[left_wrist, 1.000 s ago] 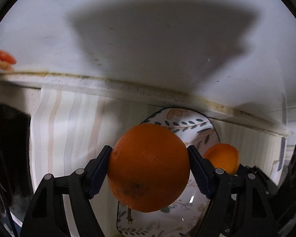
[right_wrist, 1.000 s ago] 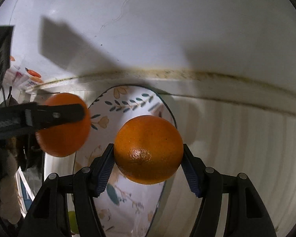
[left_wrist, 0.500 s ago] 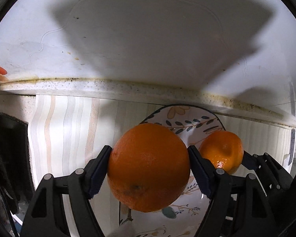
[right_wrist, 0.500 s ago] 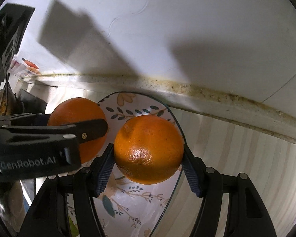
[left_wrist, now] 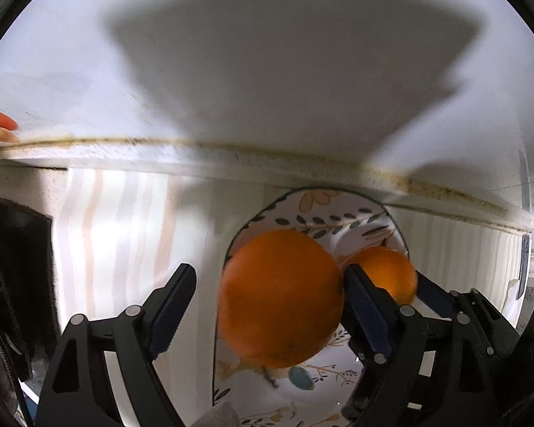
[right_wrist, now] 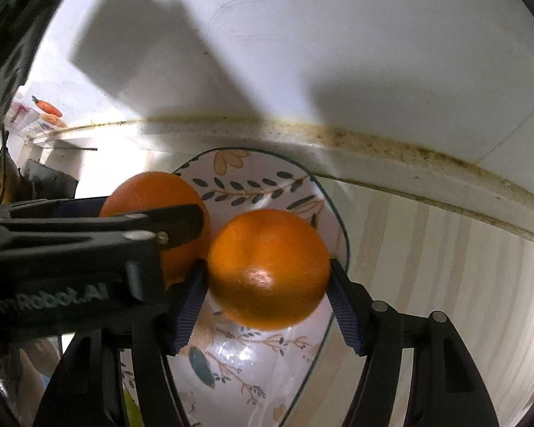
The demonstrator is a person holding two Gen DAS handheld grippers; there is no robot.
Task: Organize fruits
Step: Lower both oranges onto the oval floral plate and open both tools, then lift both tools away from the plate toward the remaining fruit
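lining a stained white wall (left_wrist: 267,53), striped cloth (left_wrist: 117,220); both grippers just opening around oranges.

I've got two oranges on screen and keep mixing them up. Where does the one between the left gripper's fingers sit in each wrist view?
Left wrist view: the left gripper's orange fills the centre foreground; a gap shows at the left finger.
Right wrist view: same orange at left-centre, partly behind the left gripper.
Shared landmark: the floral plate beneath both oranges.
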